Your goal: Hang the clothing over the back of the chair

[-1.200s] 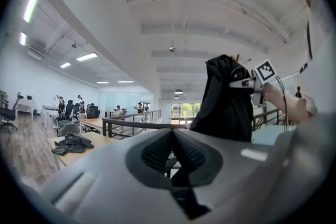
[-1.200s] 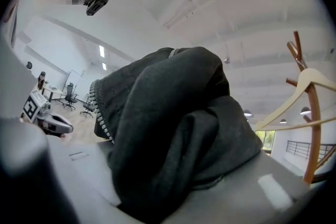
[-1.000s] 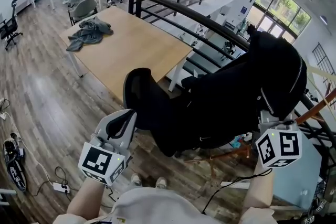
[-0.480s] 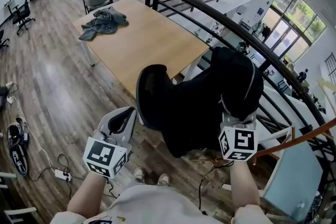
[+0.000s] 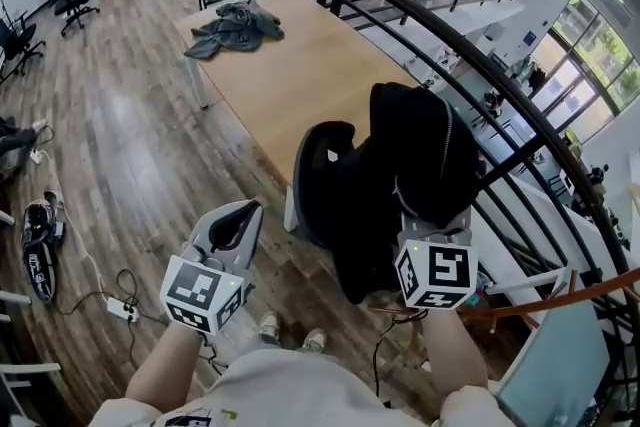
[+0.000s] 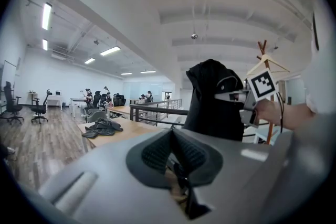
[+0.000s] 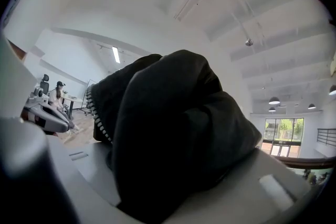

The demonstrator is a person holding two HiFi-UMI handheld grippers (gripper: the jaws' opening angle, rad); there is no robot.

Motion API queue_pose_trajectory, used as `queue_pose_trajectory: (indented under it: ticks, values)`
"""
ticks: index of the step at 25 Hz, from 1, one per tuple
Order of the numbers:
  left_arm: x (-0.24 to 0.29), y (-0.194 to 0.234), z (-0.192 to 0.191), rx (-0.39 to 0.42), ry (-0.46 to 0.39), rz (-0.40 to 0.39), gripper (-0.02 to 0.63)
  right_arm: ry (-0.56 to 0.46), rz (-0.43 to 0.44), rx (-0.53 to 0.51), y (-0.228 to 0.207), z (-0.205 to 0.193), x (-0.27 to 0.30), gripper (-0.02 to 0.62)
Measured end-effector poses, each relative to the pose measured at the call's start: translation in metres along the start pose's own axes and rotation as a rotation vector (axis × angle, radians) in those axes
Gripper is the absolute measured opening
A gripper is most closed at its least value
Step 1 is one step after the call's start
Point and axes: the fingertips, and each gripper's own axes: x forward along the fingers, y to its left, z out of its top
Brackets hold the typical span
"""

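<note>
While the right tool (image 5: 433, 225) squeezes the black zip jacket (image 5: 385, 170), it hangs in the air near the wooden bench (image 5: 300, 85). The left tool (image 5: 232, 227) looks closed, I think, with nothing in it.

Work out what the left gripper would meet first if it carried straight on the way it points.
Most likely the near end of the wooden table, though depth is unclear. The black jacket held by the right gripper hangs just right of that line.
</note>
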Motion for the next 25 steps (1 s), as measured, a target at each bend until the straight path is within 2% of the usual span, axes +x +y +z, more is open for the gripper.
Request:
queue_pose_trajectory:
  ticks: [7, 11, 17, 25]
  values:
    - [-0.032, 0.021, 0.015, -0.019, -0.037, 0.061, 0.003, -0.114, 0.113, 0.010, 0.060, 0.059, 0.013, 0.179]
    - [-0.049, 0.033, 0.021, -0.033, -0.050, 0.076, 0.003, -0.123, 0.183, 0.018, 0.104, 0.073, 0.014, 0.179]
    - [-0.080, 0.058, 0.018, -0.050, -0.057, 0.139, 0.002, -0.095, 0.306, 0.015, 0.177, 0.066, 0.018, 0.179]
    - [-0.100, 0.096, 0.012, -0.100, -0.077, 0.224, 0.002, -0.008, 0.454, -0.011, 0.252, 0.025, 0.035, 0.179]
